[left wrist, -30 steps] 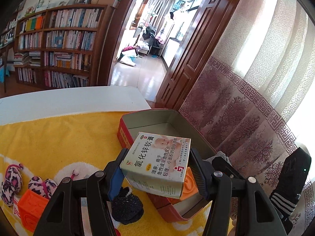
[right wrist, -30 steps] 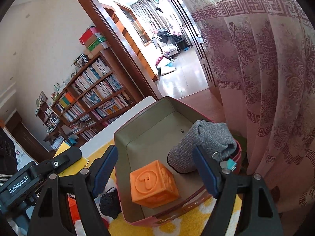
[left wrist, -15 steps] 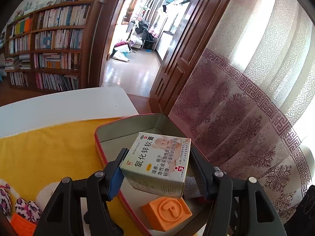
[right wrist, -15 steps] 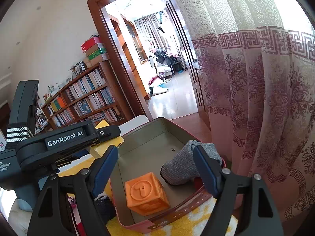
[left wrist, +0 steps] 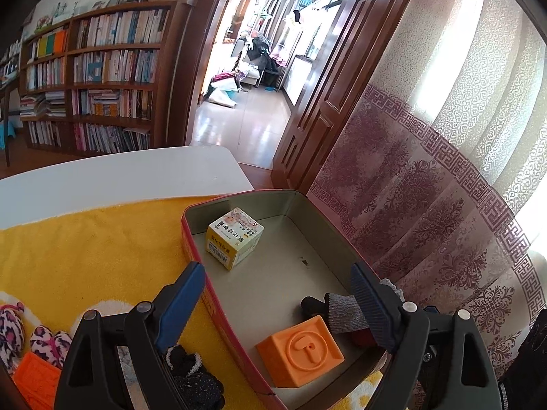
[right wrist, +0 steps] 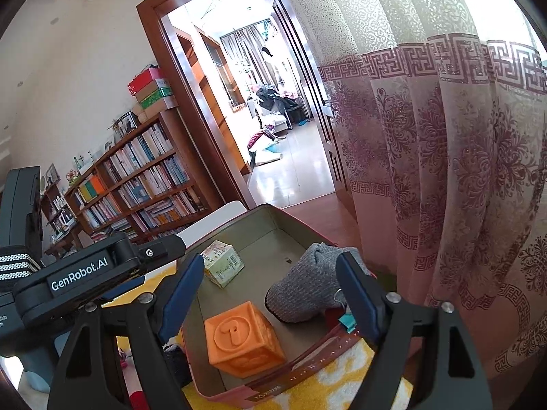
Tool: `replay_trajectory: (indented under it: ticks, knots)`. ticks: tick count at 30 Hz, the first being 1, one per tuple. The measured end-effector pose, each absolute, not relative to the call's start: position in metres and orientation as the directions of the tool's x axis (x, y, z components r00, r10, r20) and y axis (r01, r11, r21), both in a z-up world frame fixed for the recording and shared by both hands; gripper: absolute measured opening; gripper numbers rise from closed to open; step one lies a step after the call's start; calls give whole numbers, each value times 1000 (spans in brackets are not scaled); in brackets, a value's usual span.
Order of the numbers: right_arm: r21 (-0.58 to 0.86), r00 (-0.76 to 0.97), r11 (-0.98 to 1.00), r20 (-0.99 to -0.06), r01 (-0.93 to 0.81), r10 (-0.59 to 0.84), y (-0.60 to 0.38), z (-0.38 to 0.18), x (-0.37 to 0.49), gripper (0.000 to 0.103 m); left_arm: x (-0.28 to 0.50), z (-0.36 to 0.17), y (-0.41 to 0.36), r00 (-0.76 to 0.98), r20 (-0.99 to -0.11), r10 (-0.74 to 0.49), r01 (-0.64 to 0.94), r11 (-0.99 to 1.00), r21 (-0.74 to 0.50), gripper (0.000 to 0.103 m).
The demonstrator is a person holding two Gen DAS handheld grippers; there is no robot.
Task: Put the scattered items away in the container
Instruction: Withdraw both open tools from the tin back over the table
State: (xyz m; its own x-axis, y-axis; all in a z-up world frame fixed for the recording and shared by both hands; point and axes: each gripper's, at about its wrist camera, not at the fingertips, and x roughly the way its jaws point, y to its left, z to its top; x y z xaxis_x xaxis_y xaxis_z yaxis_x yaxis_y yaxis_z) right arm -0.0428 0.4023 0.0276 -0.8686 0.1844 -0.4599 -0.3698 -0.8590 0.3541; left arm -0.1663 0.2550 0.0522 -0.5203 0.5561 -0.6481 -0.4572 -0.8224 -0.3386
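box let go into the tin

bookshelves, an open wooden doorway and a patterned curtain frame a white table spread with a yellow towel (left wrist: 85, 239). on it, right of centre in the left wrist view, sits the red rectangular metal tin with a grey inside (left wrist: 294, 259), its long axis running from the lower part of the frame up toward the doorway.

the small white and yellow cardboard medicine box (left wrist: 235, 236) lies inside the tin near its far left corner, tilted, one corner toward the camera and its barcode end facing lower left. it looks freshly dropped there, clear of the other contents. the left gripper (left wrist: 278, 302) hangs above the tin's near half, its jaws opening with nothing between them.

nearer the bottom of the frame, an orange rubber cube with a raised letter (left wrist: 301, 350) and a grey knitted sock (left wrist: 342, 312) rest on the tin floor. the right gripper (right wrist: 270, 295) waits over the tin's near edge, fingers apart and empty, likely out of the way.

outside the tin at lower left remain a black fuzzy item (left wrist: 191, 376), leopard-print slippers (left wrist: 37, 338) and another orange block (left wrist: 34, 376), so tidying seems unfinished.
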Motion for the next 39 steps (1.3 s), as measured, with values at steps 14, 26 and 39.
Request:
replay_trajectory:
  ticks: [14,26,39]
  knots:
    - [338,-874,-870,-450,-358,184,393,27,-43,82,-130,64,190,-597,-631,495,-350,-869,-350,88]
    - [312,-914,-910,-379,-274,145,368,38,-34,82,-98,52,85,-660,-633,404,-190,-905,-380,88]
    - [140,-857,-981,-479,136,-187,256,10,-44,82,-77,15,-27,-731,-635,250,70,-898,-435,88]
